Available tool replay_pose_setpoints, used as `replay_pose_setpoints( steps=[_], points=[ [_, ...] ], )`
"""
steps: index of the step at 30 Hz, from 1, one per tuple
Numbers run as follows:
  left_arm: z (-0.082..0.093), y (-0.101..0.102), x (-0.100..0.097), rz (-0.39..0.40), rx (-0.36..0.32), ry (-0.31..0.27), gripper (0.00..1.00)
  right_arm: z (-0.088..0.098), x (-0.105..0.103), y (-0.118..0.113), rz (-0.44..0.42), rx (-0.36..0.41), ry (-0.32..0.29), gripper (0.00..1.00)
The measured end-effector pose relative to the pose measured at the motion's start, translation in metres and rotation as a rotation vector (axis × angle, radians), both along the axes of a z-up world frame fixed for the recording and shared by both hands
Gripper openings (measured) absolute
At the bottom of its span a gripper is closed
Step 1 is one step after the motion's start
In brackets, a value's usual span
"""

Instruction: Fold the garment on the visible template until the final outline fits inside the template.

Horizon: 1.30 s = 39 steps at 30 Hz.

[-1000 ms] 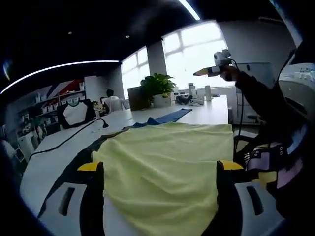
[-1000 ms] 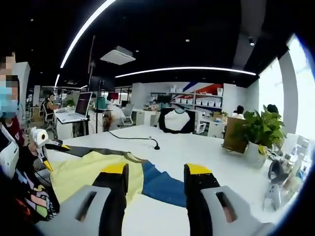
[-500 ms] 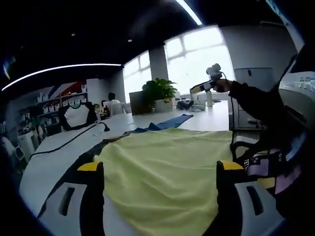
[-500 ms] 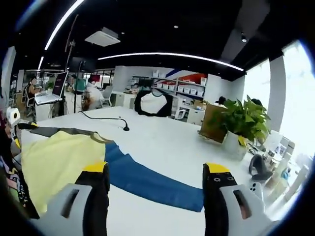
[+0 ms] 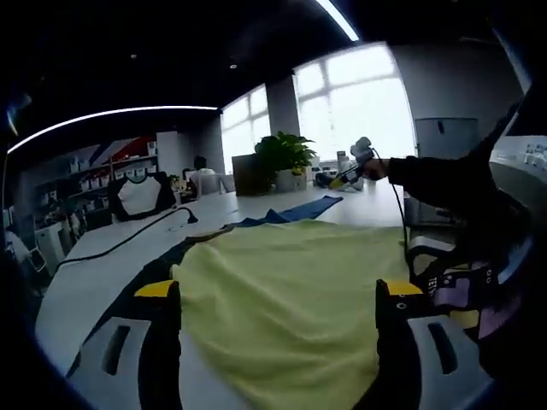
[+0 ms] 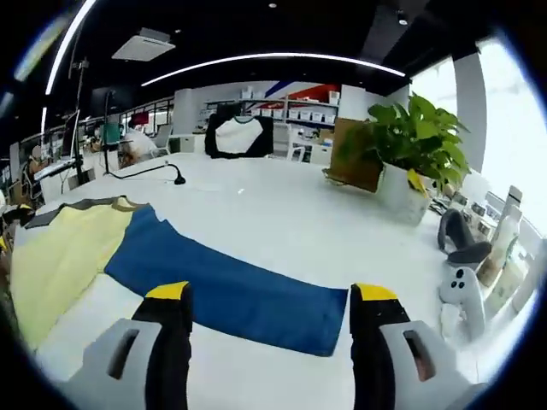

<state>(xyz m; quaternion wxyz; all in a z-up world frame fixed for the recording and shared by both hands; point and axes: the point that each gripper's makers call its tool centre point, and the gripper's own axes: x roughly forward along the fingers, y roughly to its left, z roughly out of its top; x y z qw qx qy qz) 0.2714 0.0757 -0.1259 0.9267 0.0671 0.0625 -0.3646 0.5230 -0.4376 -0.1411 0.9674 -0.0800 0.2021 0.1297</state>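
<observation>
The garment (image 5: 291,290) lies flat on the white surface (image 6: 291,222), a pale yellow body with a blue sleeve (image 6: 231,290) and a dark neckline trim. In the left gripper view the yellow body spreads from between the jaws toward the far edge of the surface, and the blue sleeve runs on beyond it toward the window side. In the right gripper view the sleeve's long axis crosses the picture slantwise, from the yellow body at the left down to its free, squared end between the jaws.

The left hand-held gripper (image 5: 278,295) stands wide, both yellow-tipped jaws apart over the yellow cloth and closed on nothing. The right hand-held gripper (image 6: 269,299) is also wide, its jaws on either side of the sleeve's end; whether they touch the cloth cannot be told. In the left gripper view that same right hand-held gripper shows at the end of a dark sleeve (image 5: 444,179), held above the far part of the surface.

A potted plant (image 6: 406,149) stands near the far edge, with a white controller (image 6: 461,290) beside it toward the right edge. A black cable (image 6: 141,171) trails across the far left part of the surface.
</observation>
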Motion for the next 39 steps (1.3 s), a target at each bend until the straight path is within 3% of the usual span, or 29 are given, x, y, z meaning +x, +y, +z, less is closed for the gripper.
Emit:
replay_pose_setpoints(
  steps=[4, 7, 13, 17, 26, 33, 37, 39],
  points=[
    [0.001, -0.002, 0.000, -0.003, 0.000, -0.004, 1.00, -0.015, 0.017, -0.011, -0.041, 0.004, 0.033, 0.73],
    [0.001, -0.001, 0.001, 0.006, 0.000, 0.000, 1.00, -0.021, 0.026, -0.013, -0.038, -0.076, 0.054, 0.69],
    [0.000, 0.003, 0.003, 0.026, -0.002, -0.002, 1.00, -0.030, 0.039, -0.016, -0.037, -0.113, 0.063, 0.67],
    [0.001, 0.004, 0.001, 0.027, -0.002, -0.006, 1.00, -0.032, 0.047, -0.018, -0.067, -0.035, 0.053, 0.65],
    [0.003, -0.001, -0.002, 0.000, -0.012, -0.020, 0.99, -0.030, 0.053, -0.010, -0.046, -0.036, 0.050, 0.59],
    [0.003, 0.002, -0.002, 0.009, -0.001, -0.020, 0.97, -0.050, 0.047, -0.022, -0.086, -0.033, 0.088, 0.55],
    [-0.001, 0.005, -0.001, 0.021, 0.079, -0.033, 0.97, -0.051, 0.046, -0.025, -0.090, -0.014, 0.065, 0.55],
    [0.001, 0.005, -0.001, 0.023, 0.072, -0.040, 0.97, -0.053, 0.045, -0.026, -0.107, 0.039, 0.066, 0.50]
  ],
)
